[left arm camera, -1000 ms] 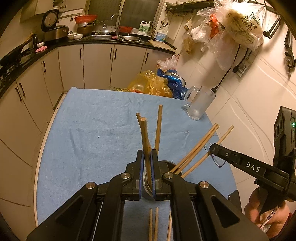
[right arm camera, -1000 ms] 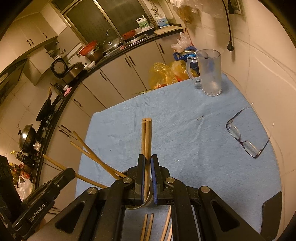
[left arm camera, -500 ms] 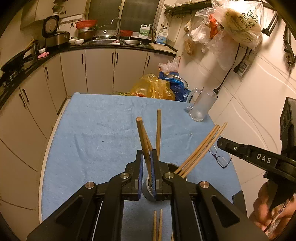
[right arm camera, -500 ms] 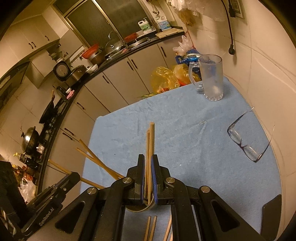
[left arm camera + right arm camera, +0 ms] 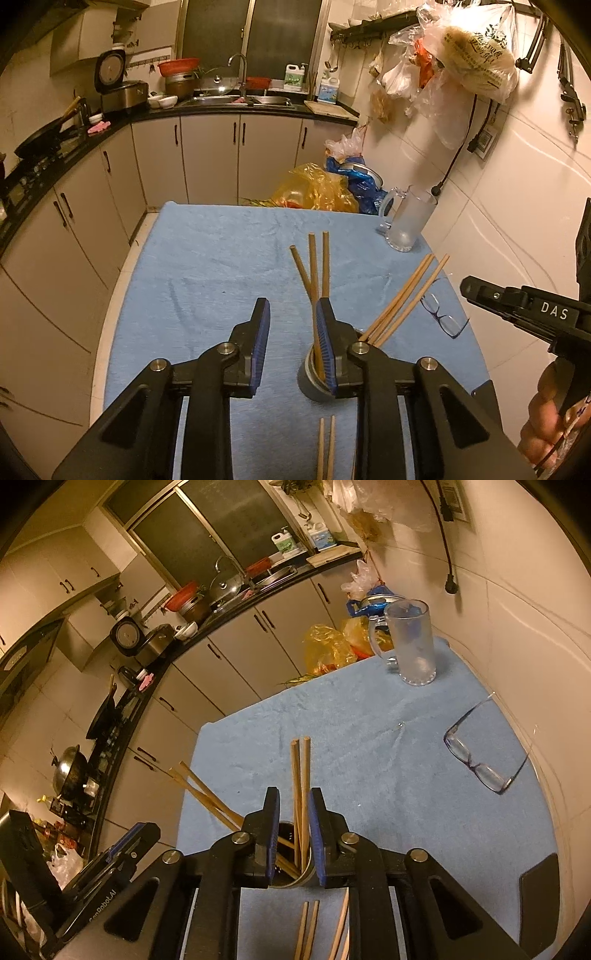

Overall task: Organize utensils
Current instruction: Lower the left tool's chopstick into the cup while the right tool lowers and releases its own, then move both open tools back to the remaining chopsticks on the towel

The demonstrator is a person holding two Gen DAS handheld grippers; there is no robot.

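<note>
A grey cup [image 5: 310,384] stands on the blue cloth [image 5: 207,266] and holds several wooden chopsticks. My left gripper [image 5: 293,306] hangs just above it, jaws opening; three upright chopsticks [image 5: 314,266] lean by the right pad, untouched by the left one. Other chopsticks [image 5: 406,299] slant right out of the cup. In the right wrist view my right gripper [image 5: 294,801] is also opening; two chopsticks [image 5: 300,775] stand loose between its pads, in the cup [image 5: 303,879]. Two loose chopsticks [image 5: 327,446] lie on the cloth in front of the cup.
A glass mug [image 5: 410,642] stands at the far right corner, by the tiled wall. Folded glasses [image 5: 480,760] lie on the cloth to the right. Plastic bags [image 5: 317,188] sit behind the table's far edge. Kitchen cabinets [image 5: 207,155] run along the back and left.
Both grippers were shut on chopsticks above the cup; both have now parted their jaws and risen a little. The released chopsticks stand in the cup.
</note>
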